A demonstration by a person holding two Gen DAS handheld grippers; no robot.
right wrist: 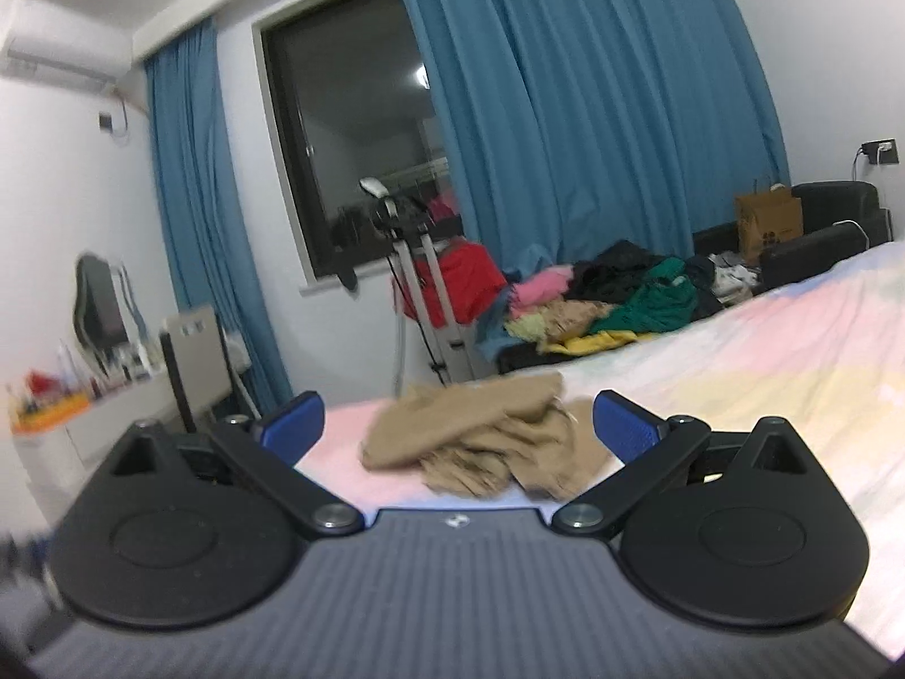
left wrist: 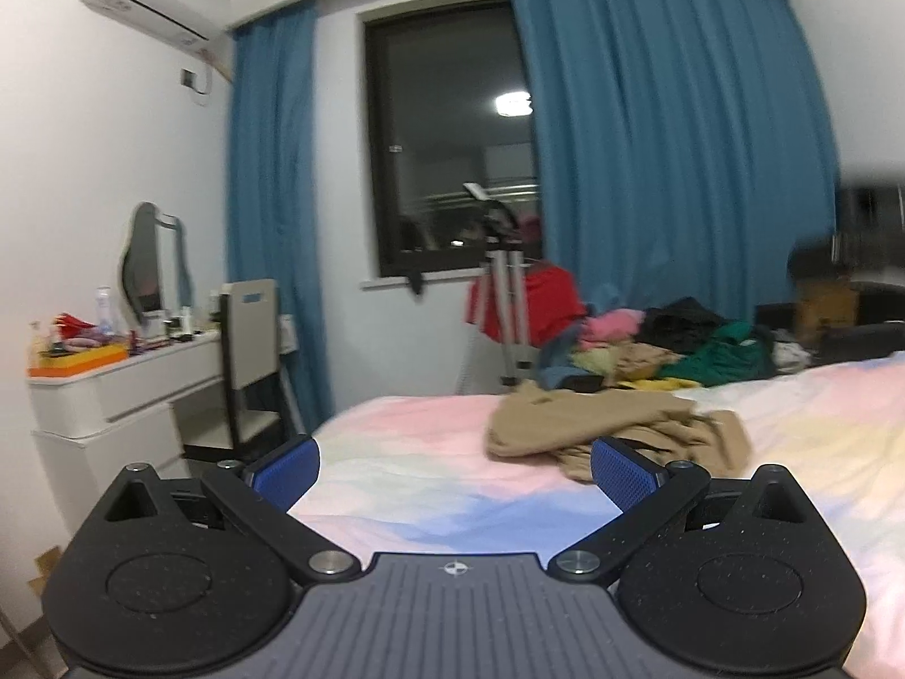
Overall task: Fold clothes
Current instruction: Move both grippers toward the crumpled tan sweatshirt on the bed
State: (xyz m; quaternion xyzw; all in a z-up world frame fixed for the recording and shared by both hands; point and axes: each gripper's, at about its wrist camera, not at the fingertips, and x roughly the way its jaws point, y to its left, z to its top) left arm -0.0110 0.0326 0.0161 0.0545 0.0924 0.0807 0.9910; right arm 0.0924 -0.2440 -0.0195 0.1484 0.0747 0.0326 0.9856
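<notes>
A crumpled tan garment [left wrist: 616, 424] lies on the bed with pastel sheets [left wrist: 424, 469]; it also shows in the right wrist view [right wrist: 486, 435]. My left gripper [left wrist: 455, 472] is open and empty, above the bed, short of the garment, which lies ahead and to its right. My right gripper [right wrist: 458, 430] is open and empty, with the garment just ahead between its blue fingers [right wrist: 625, 424]. A pile of mixed clothes [left wrist: 667, 348] sits at the bed's far edge, also in the right wrist view [right wrist: 611, 300].
A tripod [left wrist: 509, 305] with a red cloth stands by the window and blue curtains [left wrist: 667, 141]. A white dresser [left wrist: 113, 396] with a mirror and a chair [left wrist: 249, 351] stand at the left. A brown paper bag [right wrist: 769, 218] and a dark sofa [right wrist: 820, 237] are at the far right.
</notes>
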